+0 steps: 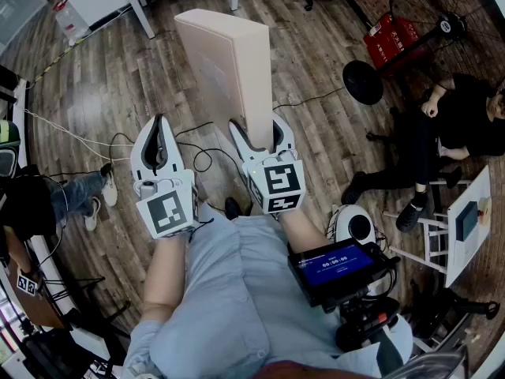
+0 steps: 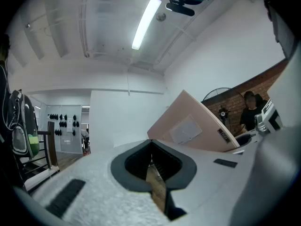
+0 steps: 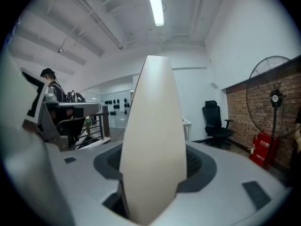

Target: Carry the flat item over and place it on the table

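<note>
The flat item (image 1: 229, 69) is a tall beige box, thin and slab-like, held on edge above the wooden floor. My right gripper (image 1: 259, 133) is shut on its near lower end, one finger on each broad face. In the right gripper view the flat item (image 3: 153, 140) fills the gap between the jaws of that gripper (image 3: 153, 182) and blocks the middle of the view. My left gripper (image 1: 160, 126) hangs to the left of the item, apart from it and shut with nothing in it. The left gripper view shows its jaws together (image 2: 154, 171) and the flat item (image 2: 193, 124) off to the right.
A white table's legs (image 1: 142, 10) stand ahead at the far top. A floor fan (image 1: 426, 34) and a red extinguisher (image 1: 387, 42) are at the upper right, with a seated person (image 1: 442, 140) below them. Cables (image 1: 79, 140) run over the floor at left. Another white table (image 1: 473, 235) stands at right.
</note>
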The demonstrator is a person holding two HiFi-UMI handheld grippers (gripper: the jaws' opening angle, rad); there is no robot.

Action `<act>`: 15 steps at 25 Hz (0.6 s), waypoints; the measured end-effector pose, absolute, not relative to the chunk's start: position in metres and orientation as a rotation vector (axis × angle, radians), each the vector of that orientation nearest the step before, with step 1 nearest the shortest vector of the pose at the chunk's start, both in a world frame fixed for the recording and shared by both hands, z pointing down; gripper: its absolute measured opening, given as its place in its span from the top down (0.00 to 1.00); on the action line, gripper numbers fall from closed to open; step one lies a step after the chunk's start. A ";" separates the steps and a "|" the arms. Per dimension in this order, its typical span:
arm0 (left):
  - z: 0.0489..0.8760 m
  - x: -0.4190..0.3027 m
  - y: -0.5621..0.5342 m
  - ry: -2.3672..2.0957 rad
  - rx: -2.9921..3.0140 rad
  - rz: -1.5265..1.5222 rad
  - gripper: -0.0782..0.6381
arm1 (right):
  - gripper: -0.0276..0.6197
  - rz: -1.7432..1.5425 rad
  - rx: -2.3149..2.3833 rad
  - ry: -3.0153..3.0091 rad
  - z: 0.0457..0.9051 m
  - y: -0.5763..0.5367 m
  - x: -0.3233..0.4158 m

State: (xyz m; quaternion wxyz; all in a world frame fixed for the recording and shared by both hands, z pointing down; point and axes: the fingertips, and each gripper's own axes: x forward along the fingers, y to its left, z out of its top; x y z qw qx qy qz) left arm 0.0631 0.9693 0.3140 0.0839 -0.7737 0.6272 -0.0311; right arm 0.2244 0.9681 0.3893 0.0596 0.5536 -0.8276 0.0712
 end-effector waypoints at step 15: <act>0.327 0.043 0.957 1.894 -2.320 -0.122 0.88 | 0.53 0.265 1.722 -2.486 0.394 0.950 0.220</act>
